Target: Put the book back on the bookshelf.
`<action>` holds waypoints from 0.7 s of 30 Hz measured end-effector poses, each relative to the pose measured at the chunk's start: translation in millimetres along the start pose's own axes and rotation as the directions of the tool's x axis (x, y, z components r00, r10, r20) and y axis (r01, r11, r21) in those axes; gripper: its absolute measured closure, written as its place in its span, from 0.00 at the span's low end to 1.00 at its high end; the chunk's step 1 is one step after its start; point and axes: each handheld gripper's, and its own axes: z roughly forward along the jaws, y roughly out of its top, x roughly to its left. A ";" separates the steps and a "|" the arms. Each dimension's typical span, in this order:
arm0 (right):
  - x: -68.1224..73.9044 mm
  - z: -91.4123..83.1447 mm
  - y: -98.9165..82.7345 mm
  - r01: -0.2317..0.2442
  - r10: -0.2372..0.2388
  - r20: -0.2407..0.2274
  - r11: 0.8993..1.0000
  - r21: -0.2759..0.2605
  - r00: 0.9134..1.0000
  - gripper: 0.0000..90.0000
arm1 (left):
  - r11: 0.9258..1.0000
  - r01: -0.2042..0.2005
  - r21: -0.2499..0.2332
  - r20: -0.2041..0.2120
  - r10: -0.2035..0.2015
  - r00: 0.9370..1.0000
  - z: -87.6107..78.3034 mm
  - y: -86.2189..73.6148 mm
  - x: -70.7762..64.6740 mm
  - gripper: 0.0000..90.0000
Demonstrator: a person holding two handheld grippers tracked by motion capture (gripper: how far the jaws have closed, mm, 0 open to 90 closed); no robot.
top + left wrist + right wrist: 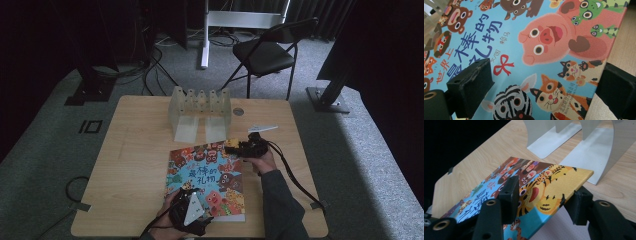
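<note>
Colourful picture book [207,177], far corner raised

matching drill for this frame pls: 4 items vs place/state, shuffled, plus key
Items:
1. picture book
2. clear rack
3. right gripper
4. folding chair

Places/states:
A. stands on the floor beyond the table
B. stands upright at the table's far edge
C. lies on the table between the two grippers, cover up
D. jaws astride the book's far right corner, one above the cover, one below

Pairs: 1-C, 2-B, 3-D, 4-A
</note>
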 end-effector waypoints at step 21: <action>2.8 -8.5 14.0 0.001 -0.001 -0.085 1.000 -0.003 0.996 0.67 | 0.992 0.104 -0.069 0.058 -0.100 0.993 -38.2 2.8 8.5 0.13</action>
